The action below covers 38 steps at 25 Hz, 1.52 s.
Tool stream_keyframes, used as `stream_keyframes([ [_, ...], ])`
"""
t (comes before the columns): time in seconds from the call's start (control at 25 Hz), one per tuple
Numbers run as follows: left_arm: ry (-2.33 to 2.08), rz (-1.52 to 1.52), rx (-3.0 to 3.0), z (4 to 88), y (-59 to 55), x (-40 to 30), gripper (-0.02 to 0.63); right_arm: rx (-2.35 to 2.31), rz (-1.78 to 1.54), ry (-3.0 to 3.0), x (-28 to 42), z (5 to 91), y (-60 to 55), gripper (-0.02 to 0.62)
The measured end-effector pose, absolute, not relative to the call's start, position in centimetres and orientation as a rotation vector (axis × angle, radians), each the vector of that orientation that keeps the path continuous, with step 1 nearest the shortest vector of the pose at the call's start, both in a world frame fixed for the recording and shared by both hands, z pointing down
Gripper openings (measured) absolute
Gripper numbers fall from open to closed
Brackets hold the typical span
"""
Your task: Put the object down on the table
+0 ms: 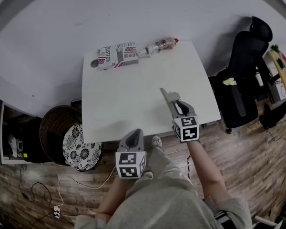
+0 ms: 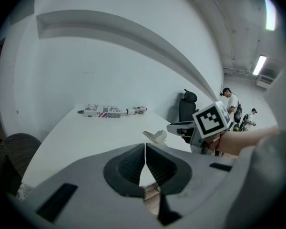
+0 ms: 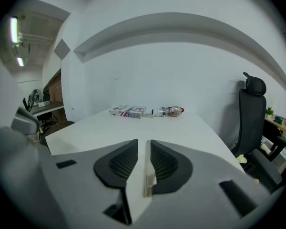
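My right gripper (image 1: 165, 92) reaches over the front right part of the white table (image 1: 128, 104), tips low near its surface. In the right gripper view a thin pale flat piece (image 3: 148, 178) stands on edge between the jaws against the right pad, and a narrow gap shows on its left; what the piece is I cannot tell. The right gripper (image 3: 147, 149) is open. The left gripper (image 1: 135, 132) hangs off the table's front edge, shut and empty, as its own view shows (image 2: 145, 149). A flag-printed box (image 1: 117, 55) and a plastic bottle (image 1: 161, 45) lie at the far edge.
A wicker basket (image 1: 57, 125) and a round black-and-white patterned piece (image 1: 82, 147) stand left of the table on the wood floor. A black office chair (image 1: 243, 75) is on the right. A cable and power strip (image 1: 57, 211) lie near the person's legs.
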<state>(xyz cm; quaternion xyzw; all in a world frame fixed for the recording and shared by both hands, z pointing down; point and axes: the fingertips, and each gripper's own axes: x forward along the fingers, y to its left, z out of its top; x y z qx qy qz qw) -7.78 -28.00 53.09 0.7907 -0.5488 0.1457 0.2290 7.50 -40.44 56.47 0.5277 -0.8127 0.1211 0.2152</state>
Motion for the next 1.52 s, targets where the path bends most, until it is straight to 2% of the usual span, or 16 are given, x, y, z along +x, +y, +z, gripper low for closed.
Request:
stream_keyframes([
  [0.84, -1.560, 0.331, 2.227, 49.7, -18.8, -8.2, 0.009, 1.504, 0.262, -2.427, 5.8, 47.8, -24.0, 0.003],
  [1.52, -1.548, 0.312, 2.257, 49.3, -17.2, -8.0, 0.009, 1.529, 0.306, -2.470, 5.7, 47.5, -19.3, 0.000],
])
